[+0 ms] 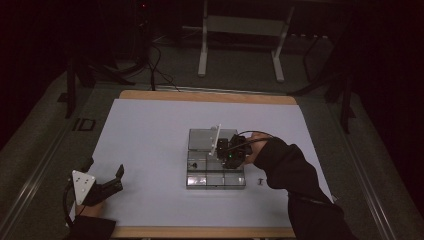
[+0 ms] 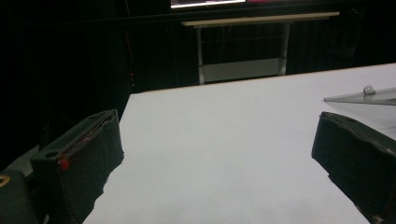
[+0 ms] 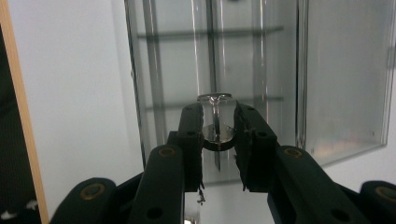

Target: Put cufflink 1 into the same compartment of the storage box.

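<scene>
A clear plastic compartment box stands mid-table with its lid folded open behind it. My right gripper hovers over the box's right side, pointing down. In the right gripper view its jaws are shut on a small clear cylinder with a dark ring at its base, above the box's dividers. The open lid lies to the right there. My left gripper rests at the table's front left, open and holding nothing. The lid's edge carries a small knob.
A small dark part lies on the white table cover just right of the box. The wooden table edge runs along the front. A metal stand is on the floor beyond the table.
</scene>
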{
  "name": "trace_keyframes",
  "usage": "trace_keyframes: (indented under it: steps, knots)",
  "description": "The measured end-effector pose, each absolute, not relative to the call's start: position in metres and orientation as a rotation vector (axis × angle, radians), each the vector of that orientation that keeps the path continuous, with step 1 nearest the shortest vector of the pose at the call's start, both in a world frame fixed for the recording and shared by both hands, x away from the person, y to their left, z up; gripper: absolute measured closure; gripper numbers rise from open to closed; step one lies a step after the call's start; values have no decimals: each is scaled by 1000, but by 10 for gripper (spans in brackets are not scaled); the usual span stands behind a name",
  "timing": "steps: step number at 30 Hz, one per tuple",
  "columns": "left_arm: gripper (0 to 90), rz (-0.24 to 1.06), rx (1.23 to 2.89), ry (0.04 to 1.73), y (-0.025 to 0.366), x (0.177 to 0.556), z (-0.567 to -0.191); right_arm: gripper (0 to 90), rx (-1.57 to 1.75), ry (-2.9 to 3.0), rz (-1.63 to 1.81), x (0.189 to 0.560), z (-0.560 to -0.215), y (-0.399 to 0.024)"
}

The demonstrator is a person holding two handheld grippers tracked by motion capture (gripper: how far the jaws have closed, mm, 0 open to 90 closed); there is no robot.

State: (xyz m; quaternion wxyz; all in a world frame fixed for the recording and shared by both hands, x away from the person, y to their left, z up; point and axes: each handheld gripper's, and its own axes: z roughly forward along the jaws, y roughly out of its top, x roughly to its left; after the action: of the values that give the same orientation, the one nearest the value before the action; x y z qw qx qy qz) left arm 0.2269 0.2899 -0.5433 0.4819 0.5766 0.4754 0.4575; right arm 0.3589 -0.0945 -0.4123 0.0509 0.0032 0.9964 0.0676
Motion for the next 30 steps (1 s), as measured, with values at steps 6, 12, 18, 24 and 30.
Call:
trace_keyframes:
  steps: [6,12,18,24,30]
  knots:
    - [28,1113,1404,1159,290,227,-543,732,9,3033,263,361,-416,-79]
    - [28,1112,1405,1159,290,227,-543,732,20,3028,327,363,-419,-66]
    - [28,1115,1406,1158,290,227,-543,732,72,3027,397,366,-426,-53]
    - [28,1115,1407,1156,290,227,-543,732,115,3015,492,369,-434,-45]
    - [28,1115,1409,1152,290,227,-543,732,189,3002,551,376,-449,-43]
